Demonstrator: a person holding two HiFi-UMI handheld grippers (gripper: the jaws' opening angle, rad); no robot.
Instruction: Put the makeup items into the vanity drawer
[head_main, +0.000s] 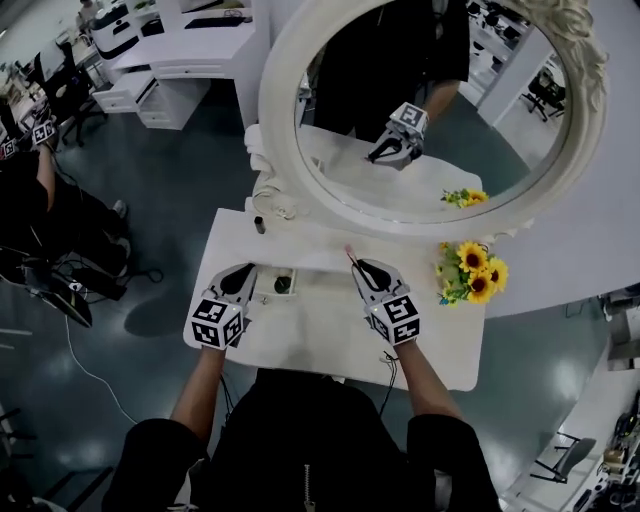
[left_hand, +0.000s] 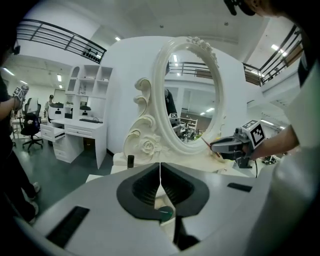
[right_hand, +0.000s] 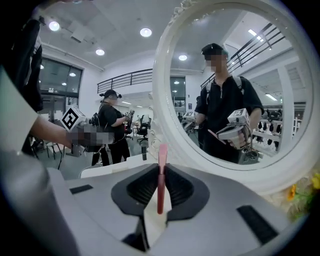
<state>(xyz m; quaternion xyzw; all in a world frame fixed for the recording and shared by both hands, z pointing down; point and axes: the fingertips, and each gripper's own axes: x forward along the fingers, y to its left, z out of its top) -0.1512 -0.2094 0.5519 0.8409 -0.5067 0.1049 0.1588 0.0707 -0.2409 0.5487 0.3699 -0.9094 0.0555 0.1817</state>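
White vanity table (head_main: 300, 340), bare over most of its top. No drawer to be made out from here.

Oval mirror (head_main: 275, 120) in a carved white frame, standing along the back edge.

Bunch of sunflowers (head_main: 470, 272) at the back right corner.

Left gripper (head_main: 243, 272) over the left edge of the top, pads pressed together with nothing between them. Right gripper (head_main: 358, 265) near the middle of the back edge, clamped on the makeup stick.

Small white tray or recess (head_main: 272, 296) just right of the left gripper, with a round dark green item (head_main: 283, 284) in it. Impossible to tell which of the two, or what the green item is.

Thin pink makeup stick (right_hand: 161, 180), perhaps a lip pencil, upright between the right gripper's pads and poking out past their tips towards the mirror.

- Handling, as a judgement: very light and stiff, with a smooth, probably slippery barrel, so likely to swivel or slide in a loose pinch.
- Best held near mid-length, as here, with firm but gentle pressure.
- A brittle tip possible, so worth laying down flat, not dropping.
- Looks: slim, straight and even in width, paler pink at the far end, deeper red towards the near end.

Small dark bottle (head_main: 260, 225) on the back left corner, beside the mirror's base and well apart from both grippers.
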